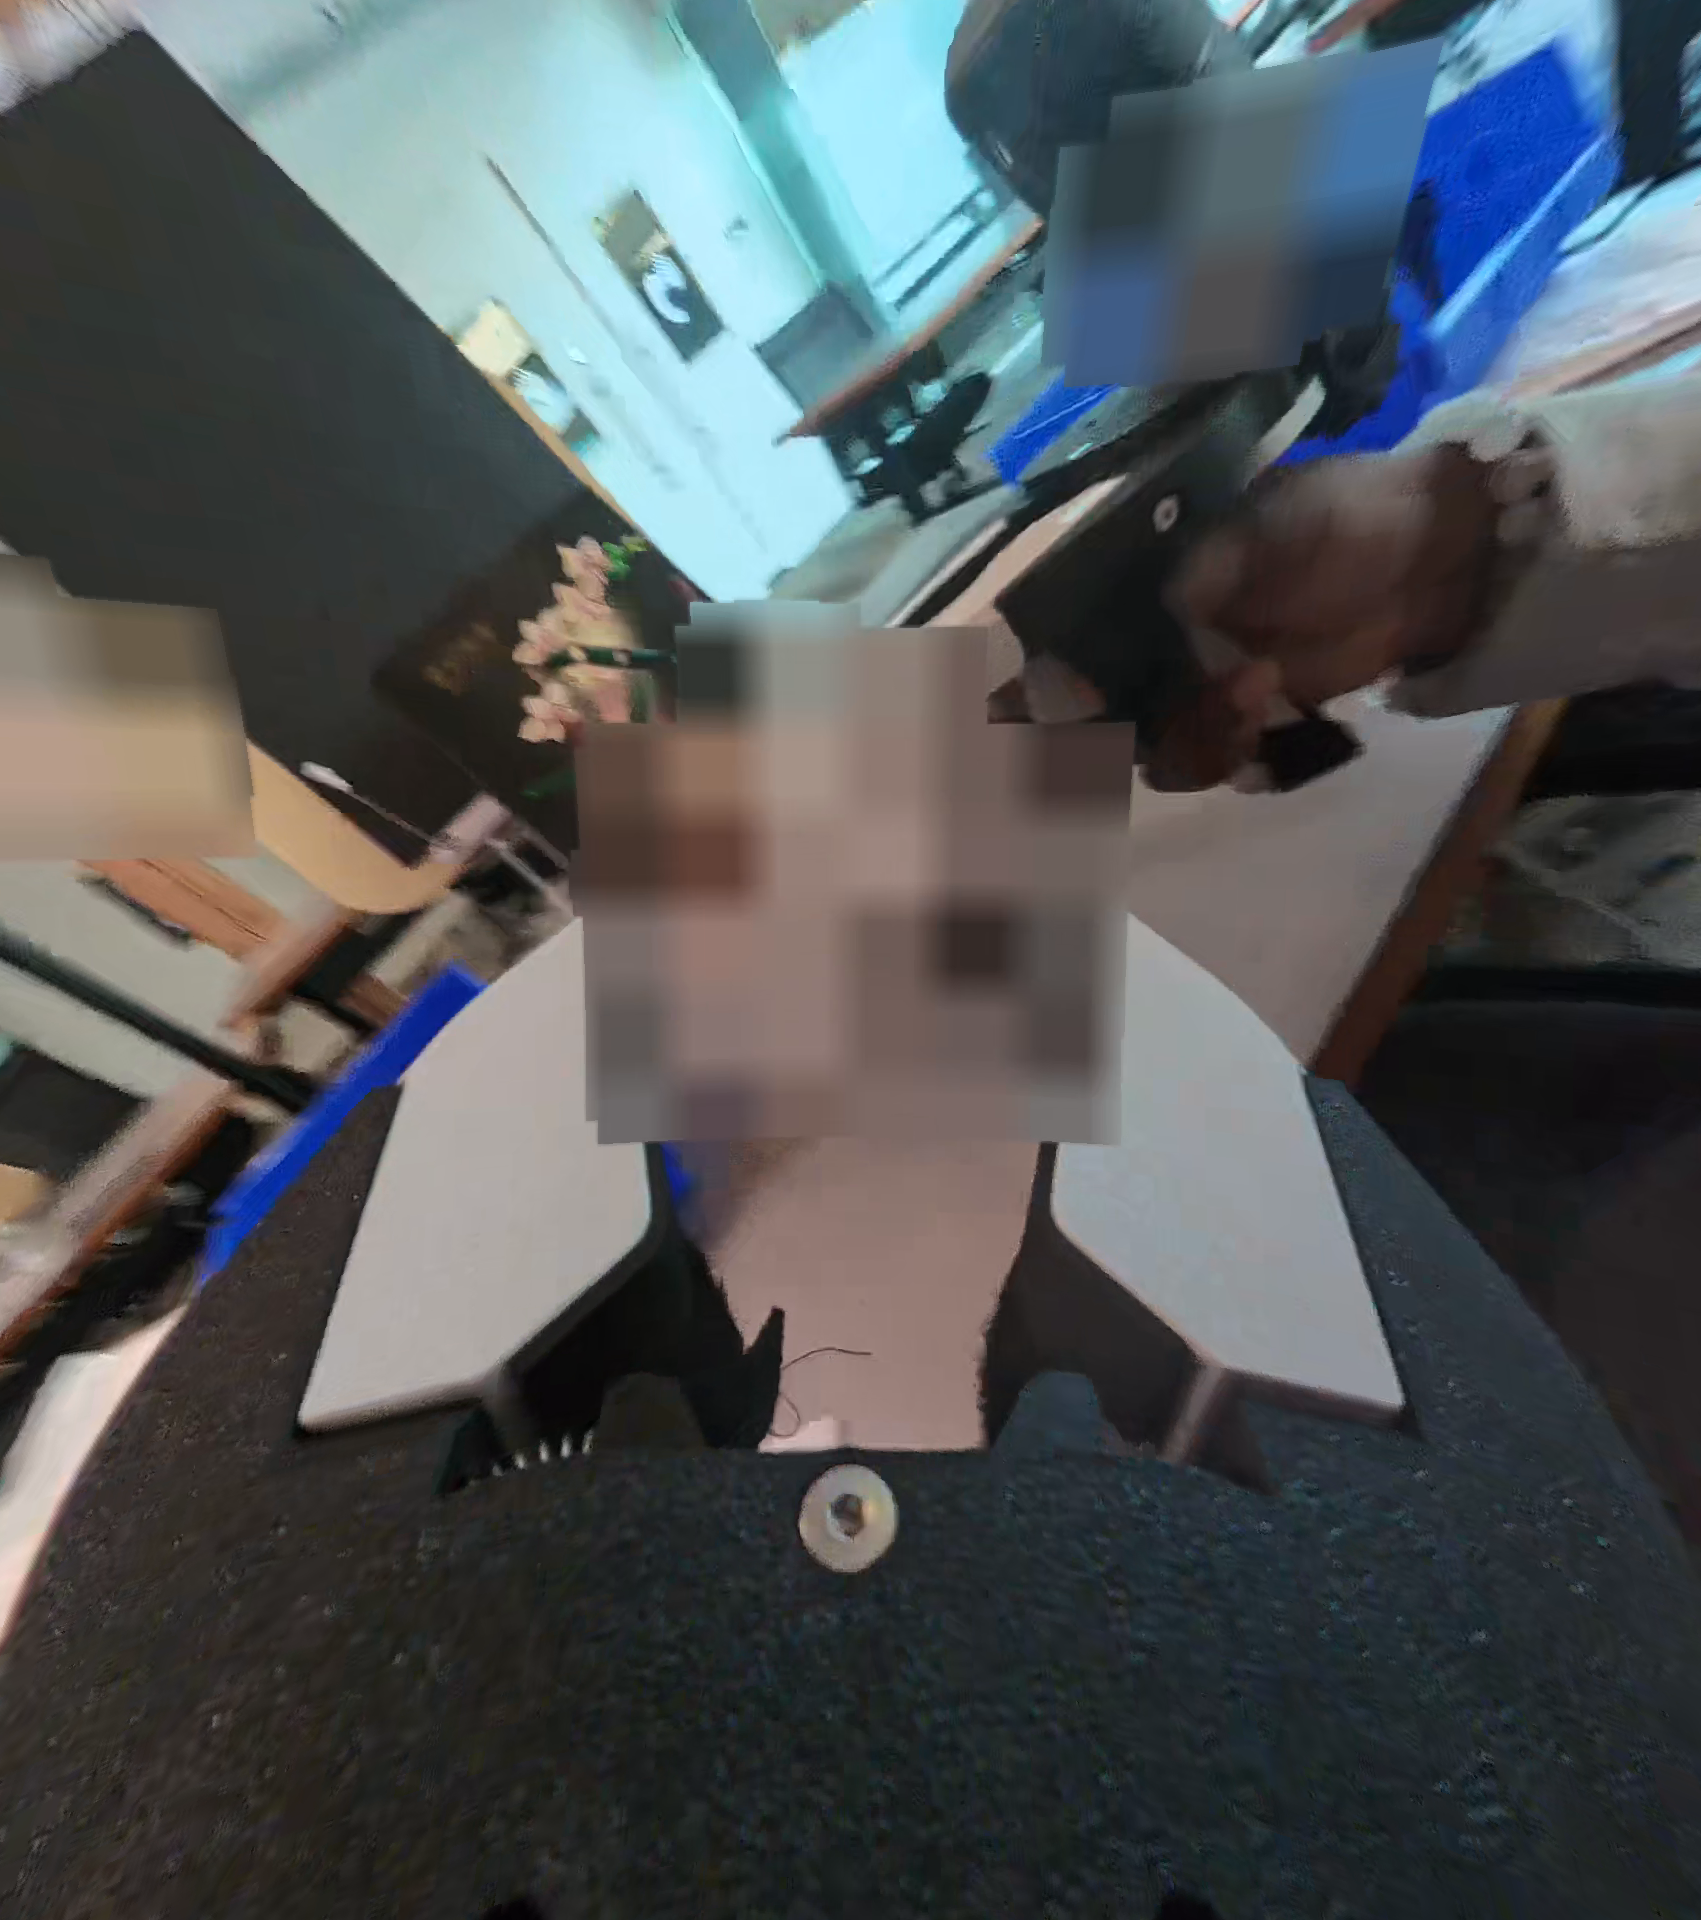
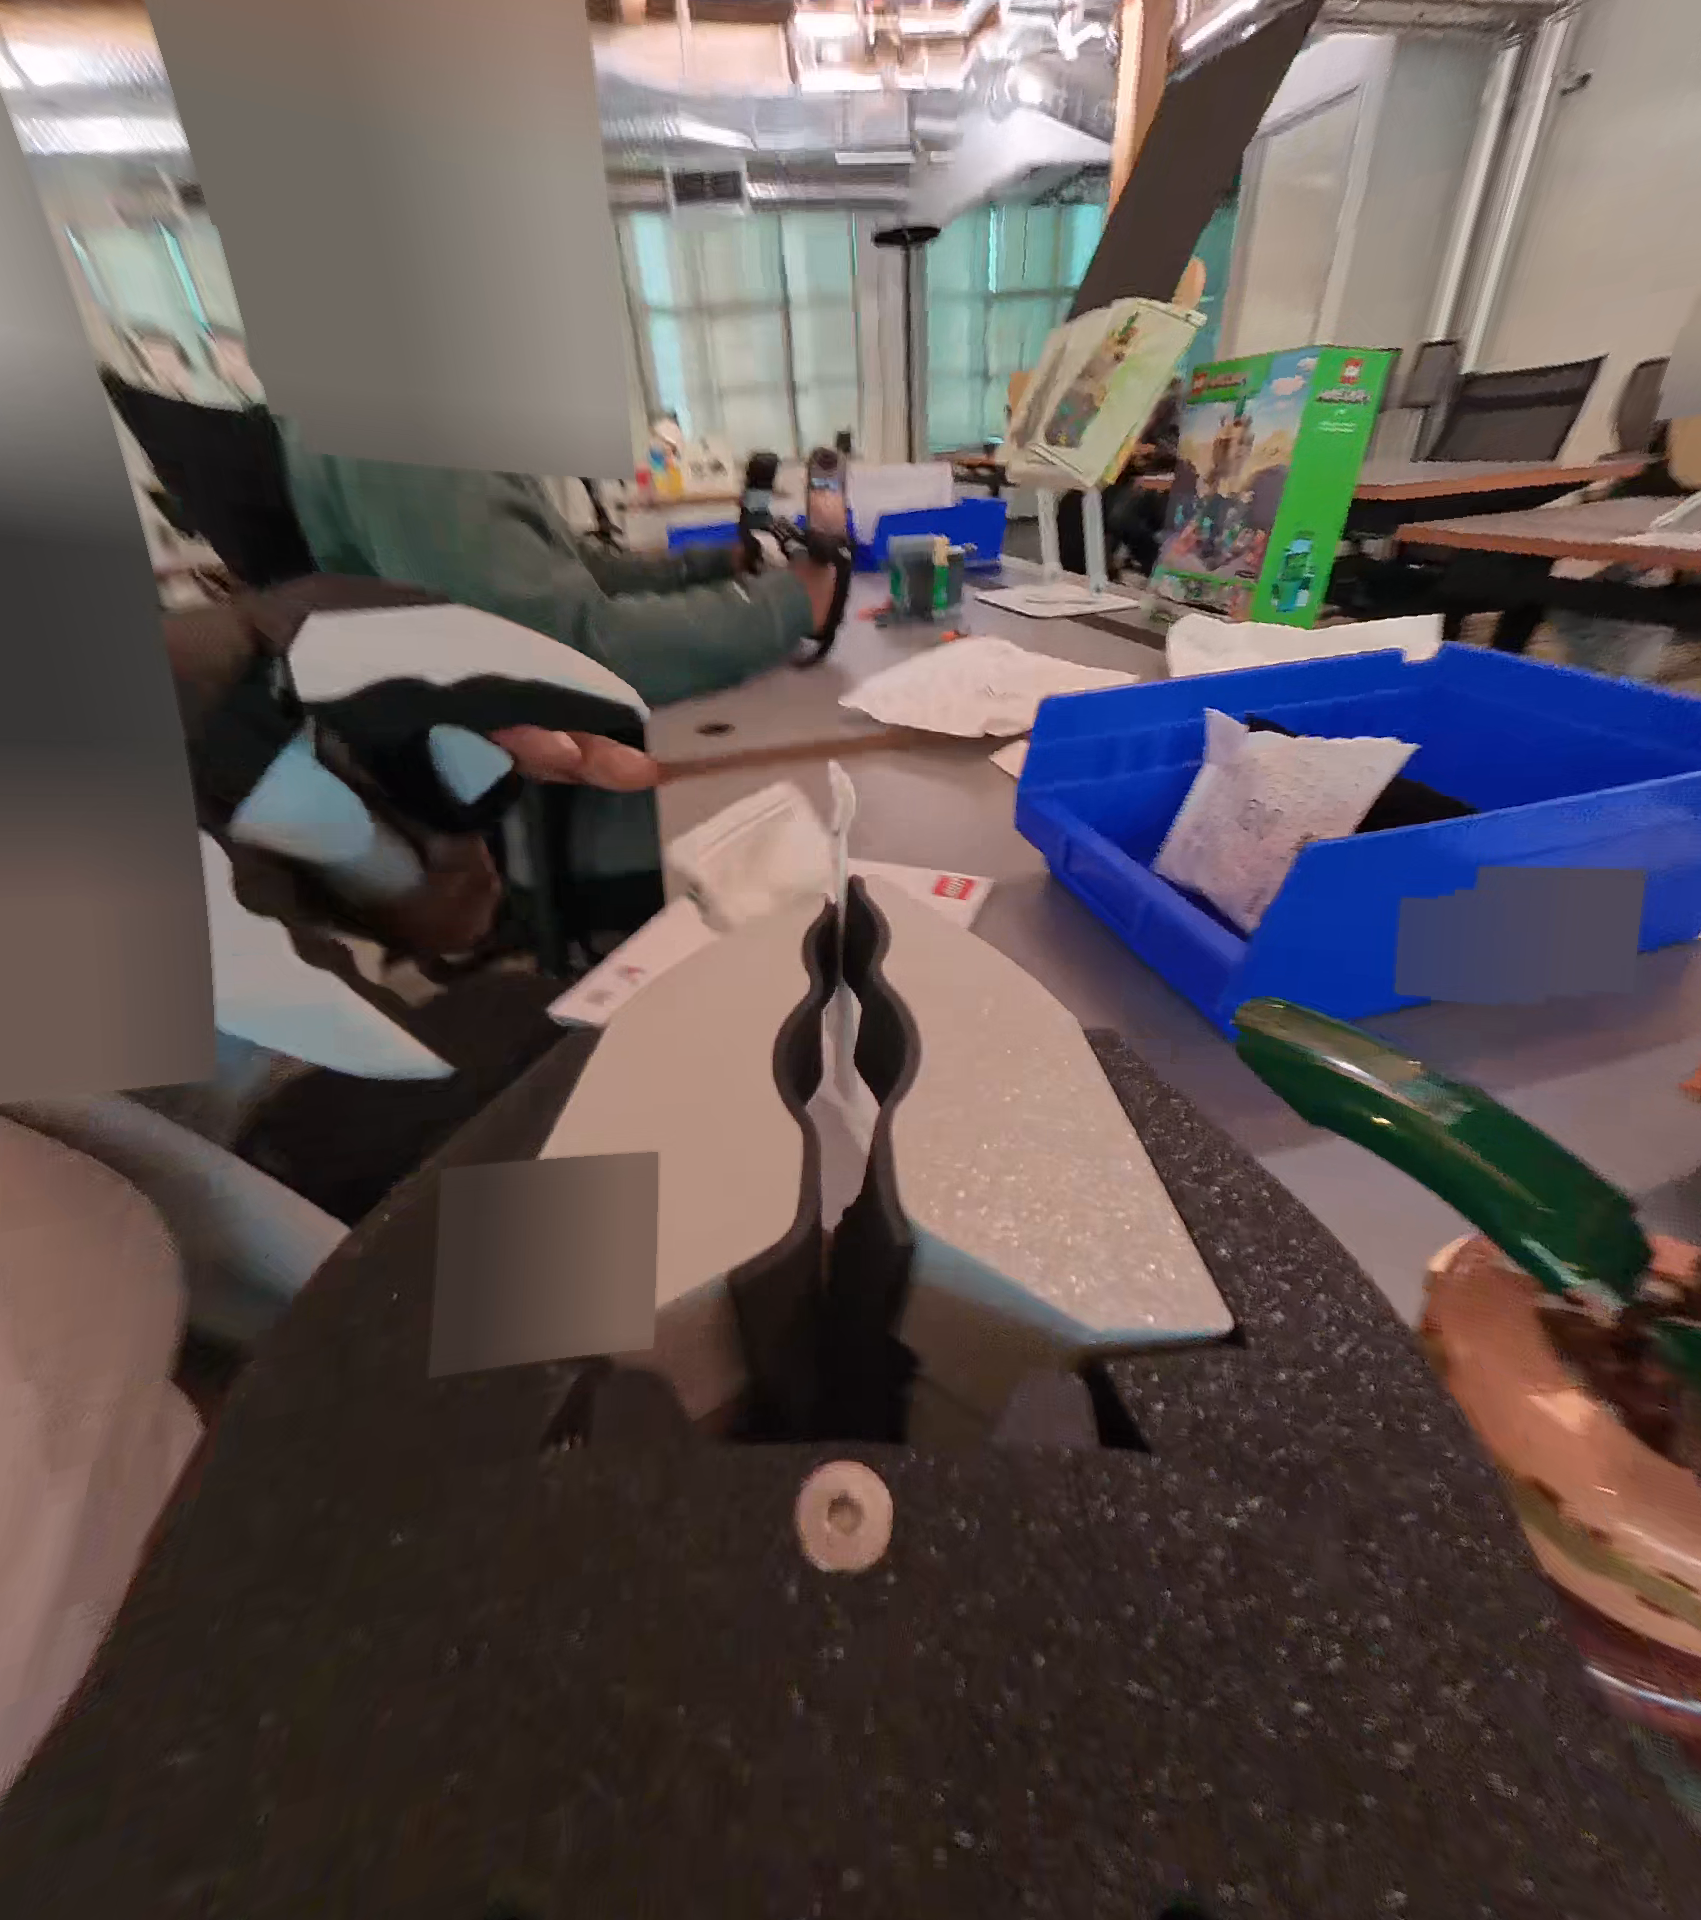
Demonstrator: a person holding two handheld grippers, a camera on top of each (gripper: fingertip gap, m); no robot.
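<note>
Grey bench (image 2: 929, 800) carries a blue plastic bin (image 2: 1448, 831); right tongs (image 2: 843, 925) pinch a thin white paper bag (image 2: 763, 862) by its edge, which may tear or slip, while left tongs (image 1: 856, 1039) stand spread, empty.

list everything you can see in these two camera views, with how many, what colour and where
Bin: one, blue, right of centre on the grey table.
Bag: one, white, inside the bin.
Toy box: one, green, upright behind the bin.
Pot: one, copper-coloured with green leaves, near right edge.
Flowers: one bunch, pink, centre left.
Thin strip: one, white, pinched upright.
Right tool: shut on the strip.
Left tool: open; its tips are hidden by a mosaic patch.
</note>
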